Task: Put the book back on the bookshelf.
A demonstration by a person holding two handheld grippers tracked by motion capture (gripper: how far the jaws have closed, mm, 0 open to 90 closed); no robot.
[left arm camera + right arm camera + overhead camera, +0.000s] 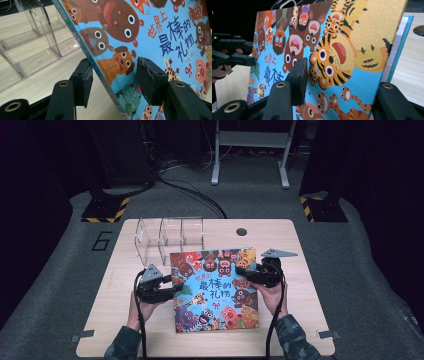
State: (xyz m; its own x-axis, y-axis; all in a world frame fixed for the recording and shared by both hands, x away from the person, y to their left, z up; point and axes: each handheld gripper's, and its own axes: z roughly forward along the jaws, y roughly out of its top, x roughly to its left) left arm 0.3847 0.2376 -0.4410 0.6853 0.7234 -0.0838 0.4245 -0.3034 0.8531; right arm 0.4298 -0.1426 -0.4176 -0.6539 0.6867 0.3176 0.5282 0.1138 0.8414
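Note:
A colourful picture book with cartoon animals and blue Chinese lettering lies in the middle of the wooden table. My left gripper straddles its left spine edge. In the left gripper view the book runs between the jaws, one under the spine and one over the cover, with a gap showing, so my left gripper is open. My right gripper reaches over the book's right edge. There the tiger-printed cover stands slightly apart from a teal layer behind it. It passes between the wide-set jaws of my right gripper.
A clear acrylic divider rack stands just behind the book's far left corner, close to the left gripper in its own view. A round cable hole sits in the table's back edge. Dark floor, cables and stand feet lie beyond.

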